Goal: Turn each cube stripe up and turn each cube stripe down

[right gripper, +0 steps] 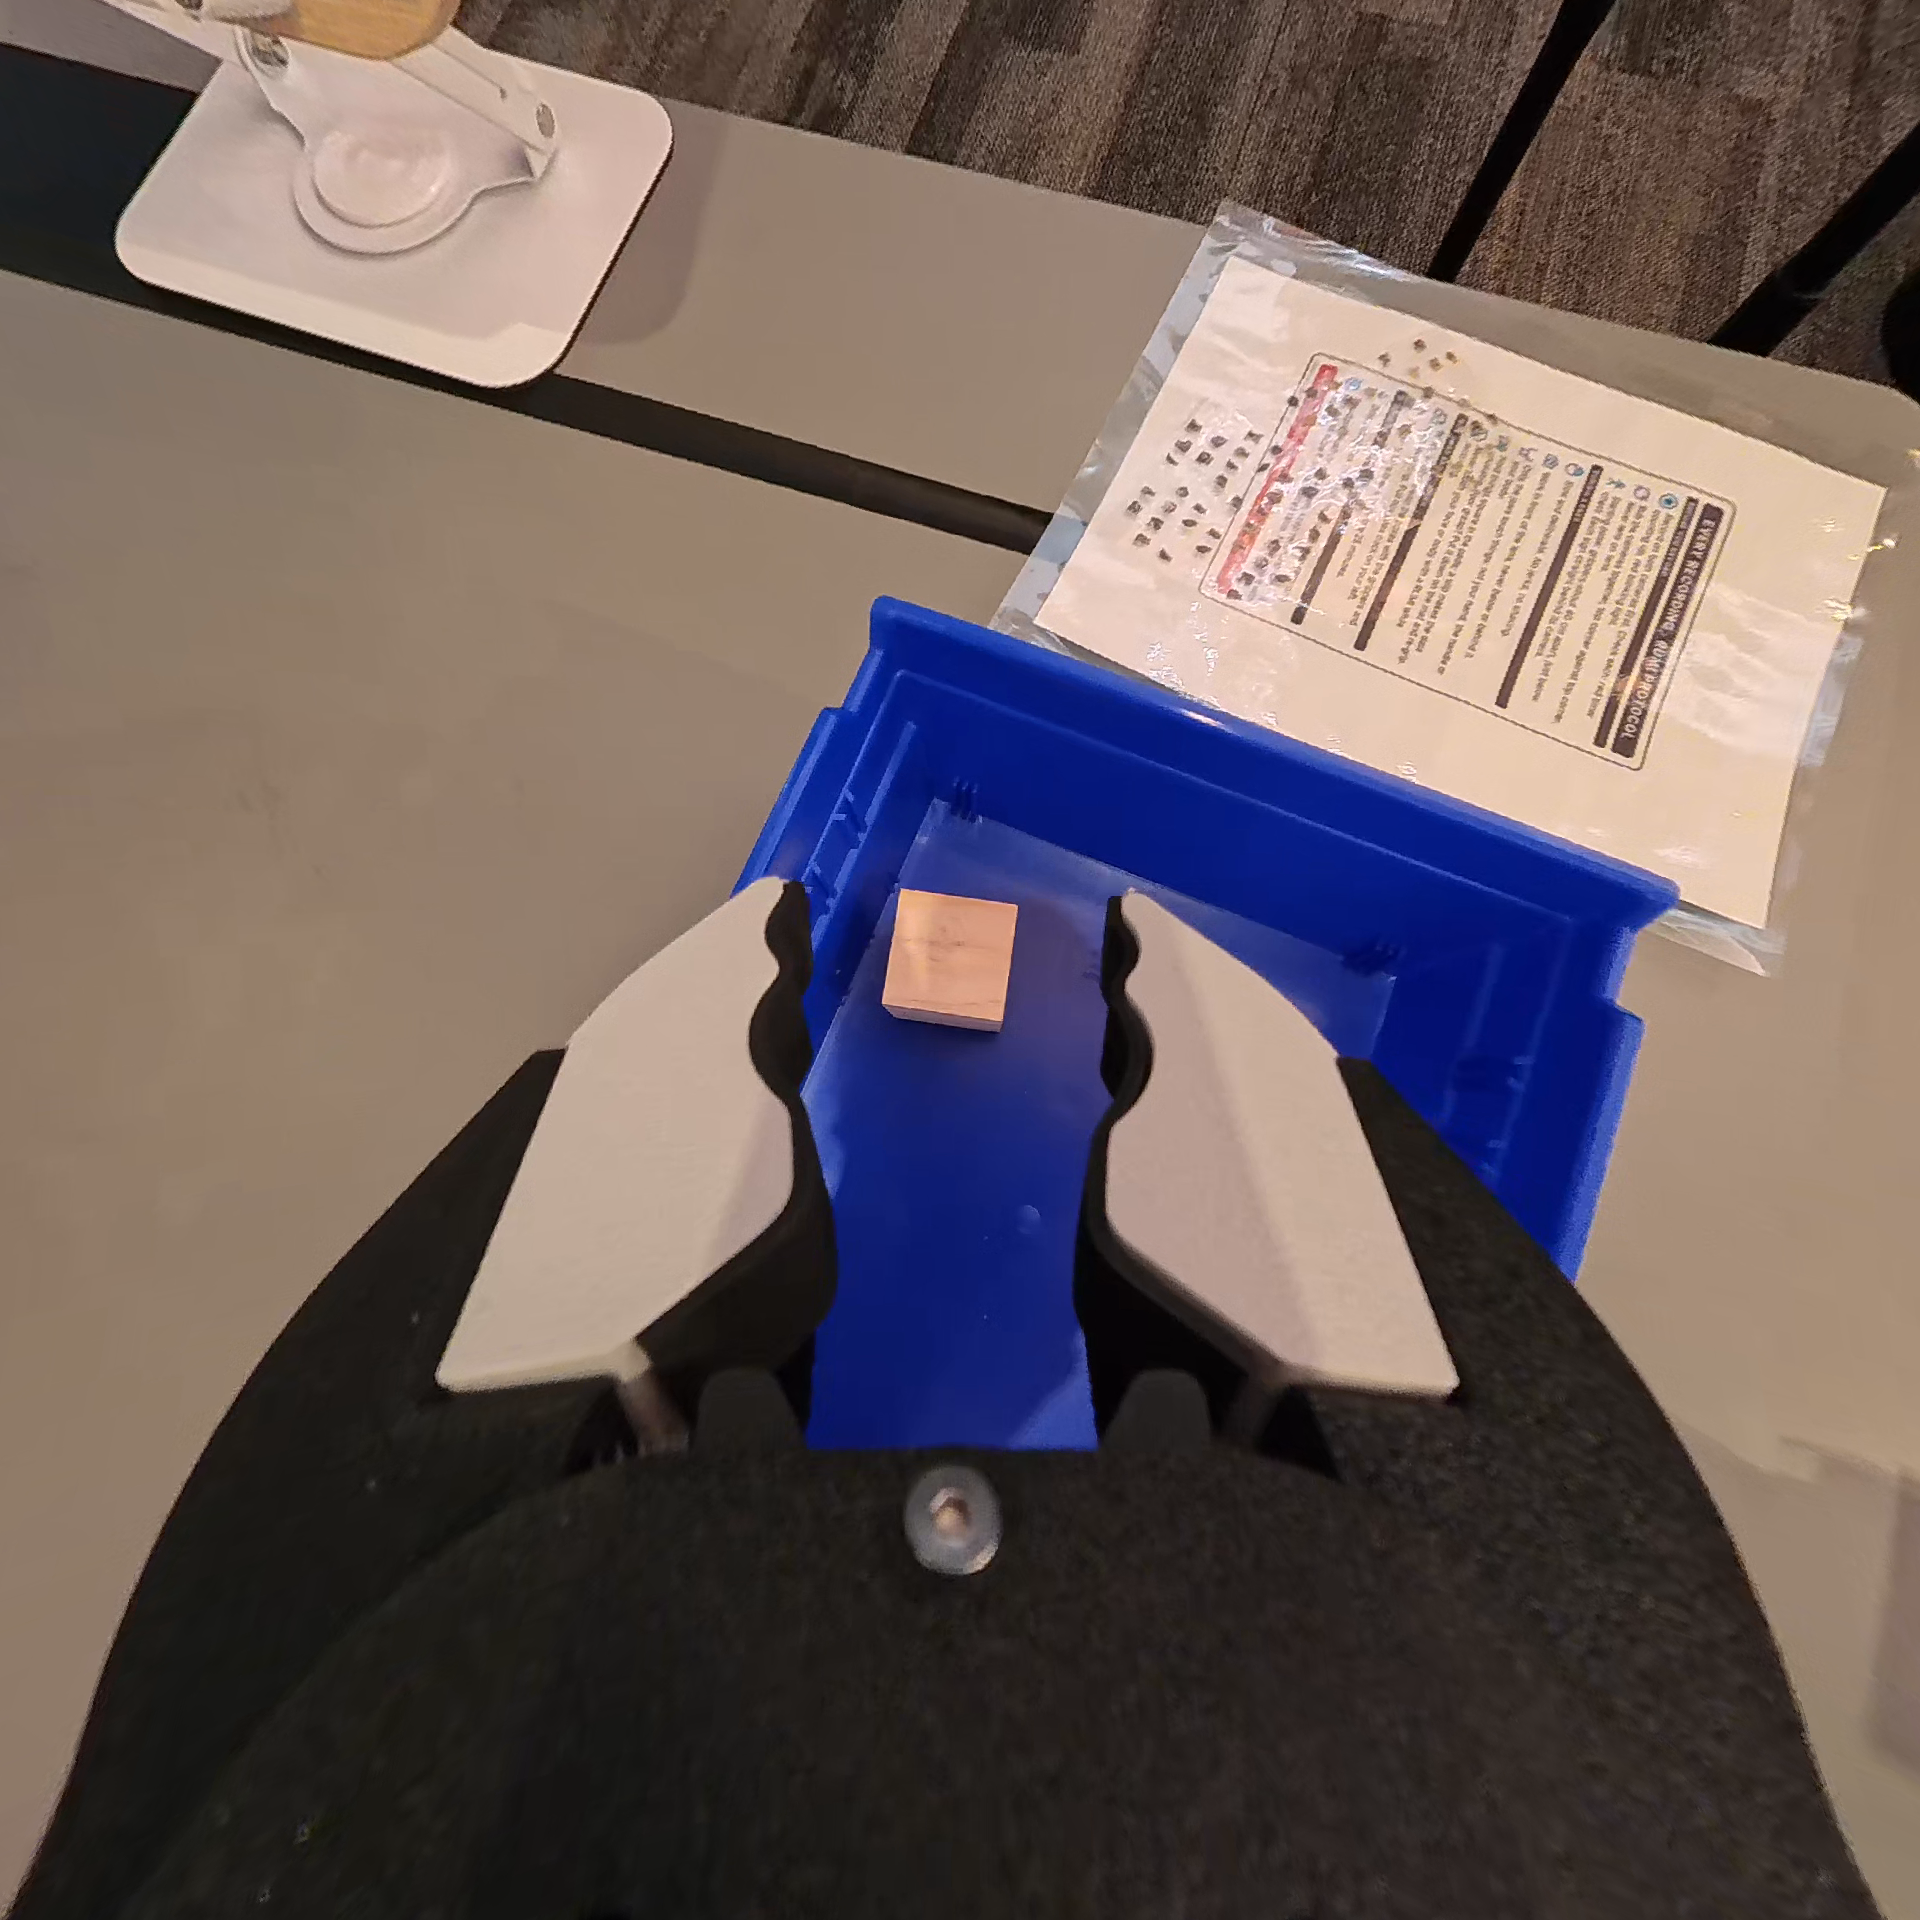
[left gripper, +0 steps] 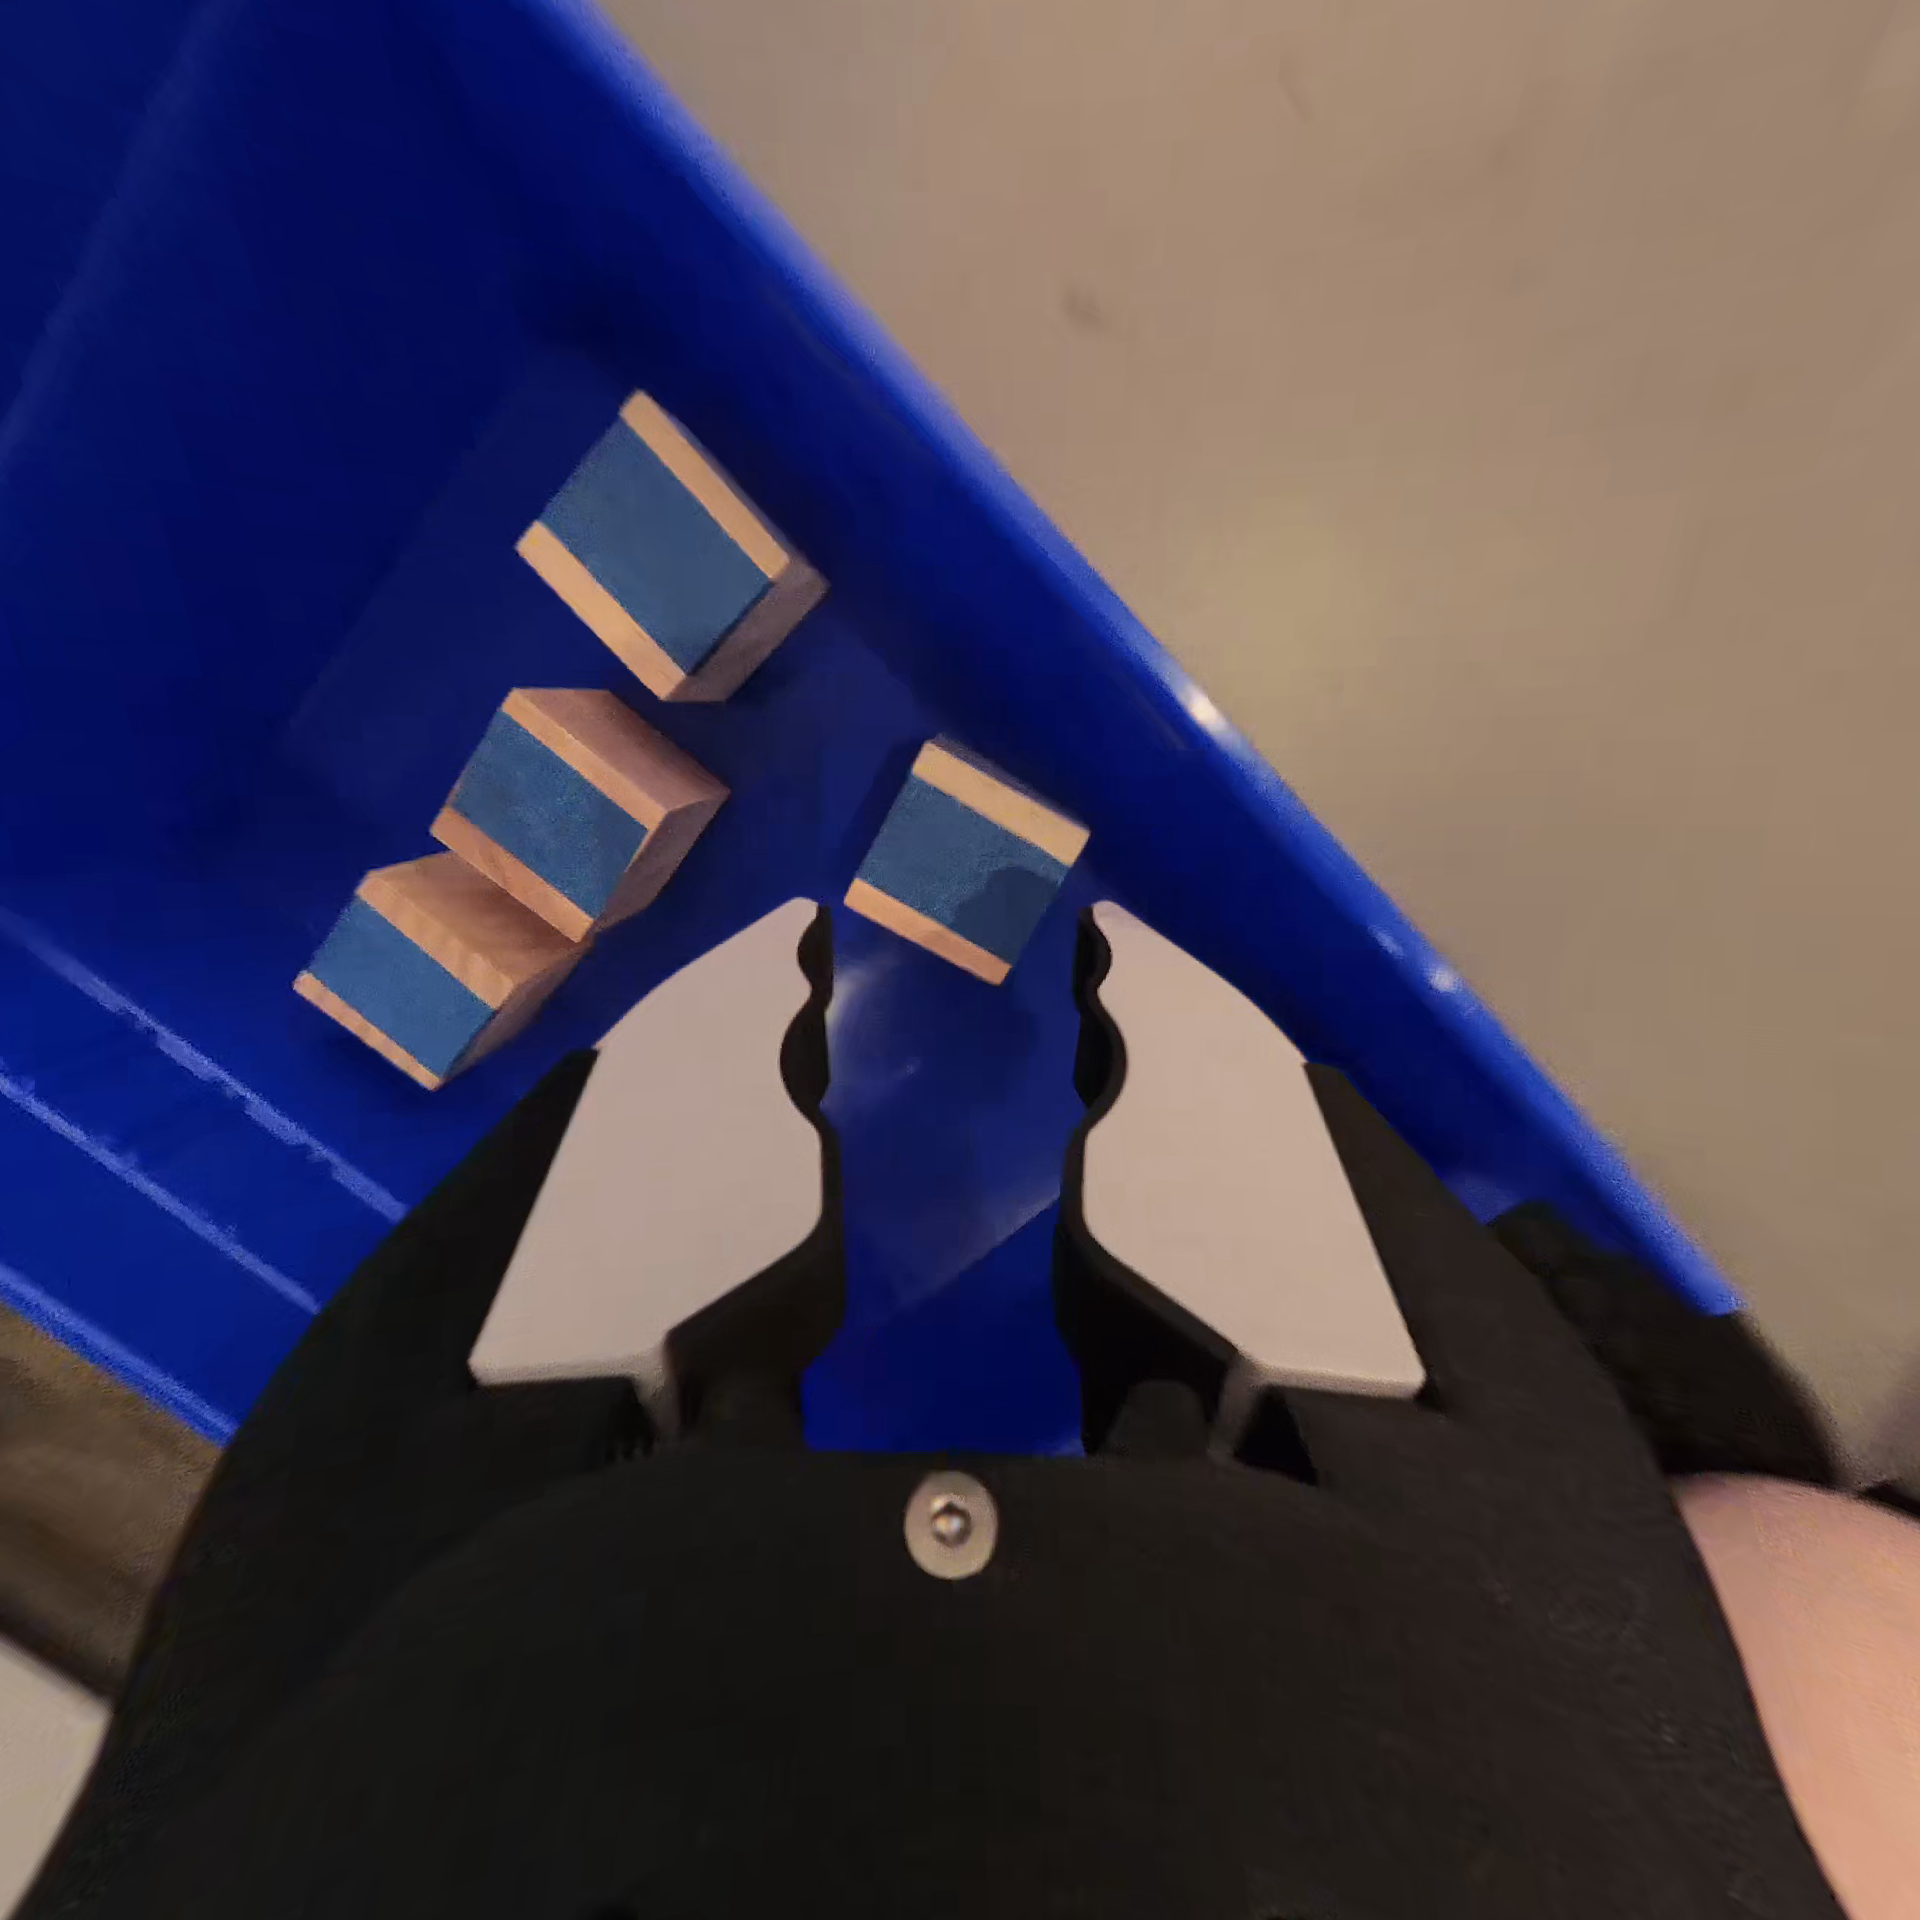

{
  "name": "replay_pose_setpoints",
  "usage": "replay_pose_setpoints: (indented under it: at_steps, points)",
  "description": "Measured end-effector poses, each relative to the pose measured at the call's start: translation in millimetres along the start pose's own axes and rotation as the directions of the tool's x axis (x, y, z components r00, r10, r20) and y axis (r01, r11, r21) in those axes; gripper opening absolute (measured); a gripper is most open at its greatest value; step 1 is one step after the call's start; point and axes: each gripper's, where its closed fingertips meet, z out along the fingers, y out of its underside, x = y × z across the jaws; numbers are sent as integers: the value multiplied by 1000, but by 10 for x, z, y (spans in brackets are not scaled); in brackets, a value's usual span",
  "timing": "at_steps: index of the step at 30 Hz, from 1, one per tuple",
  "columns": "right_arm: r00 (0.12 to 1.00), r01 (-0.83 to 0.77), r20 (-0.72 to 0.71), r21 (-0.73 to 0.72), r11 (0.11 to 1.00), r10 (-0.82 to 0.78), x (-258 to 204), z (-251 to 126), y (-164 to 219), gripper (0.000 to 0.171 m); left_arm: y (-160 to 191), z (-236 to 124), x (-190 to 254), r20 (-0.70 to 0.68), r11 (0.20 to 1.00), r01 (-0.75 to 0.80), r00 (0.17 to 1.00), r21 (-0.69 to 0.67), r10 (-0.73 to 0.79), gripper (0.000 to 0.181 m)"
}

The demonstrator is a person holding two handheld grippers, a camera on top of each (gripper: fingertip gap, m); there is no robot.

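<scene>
In the left wrist view several wooden cubes lie in a blue bin (left gripper: 260,436), each showing a blue stripe on top. The nearest cube (left gripper: 966,862) sits just beyond my open left gripper (left gripper: 951,920). Three more cubes (left gripper: 665,540) (left gripper: 577,810) (left gripper: 426,977) lie to its left; the lower two touch. In the right wrist view one wooden cube (right gripper: 949,961) lies plain face up, no stripe showing, in another blue bin (right gripper: 1299,821). My open right gripper (right gripper: 951,914) hovers above it, empty.
A grey table (right gripper: 364,727) bears both bins. A printed sheet in a plastic sleeve (right gripper: 1455,582) lies behind the right bin. A white stand on a flat base (right gripper: 395,197) sits at the far left. A person's arm (left gripper: 1829,1683) shows at the lower right.
</scene>
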Motion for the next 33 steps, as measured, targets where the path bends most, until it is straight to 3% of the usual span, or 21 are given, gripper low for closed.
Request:
replay_pose_setpoints:
  at_steps: [1,6,15,26,33]
  points:
    - [1000,5,6,-4,1000,-4,-10,16,7,54,47,33,-11,23,998,-58,998,-18,58,50]
    - [999,27,30,-31,999,-26,-77,71,41,48,168,161,-12,30,986,-128,991,-108,132,53]
    - [998,41,53,-57,997,-38,-134,125,83,47,0,163,99,-27,975,-221,975,27,222,71]
    - [996,60,65,-86,994,-55,-173,182,127,47,132,469,47,-67,968,-236,971,-83,231,61]
    - [996,67,68,-89,994,-61,-181,185,129,46,186,509,-72,-18,964,-222,975,-147,222,50]
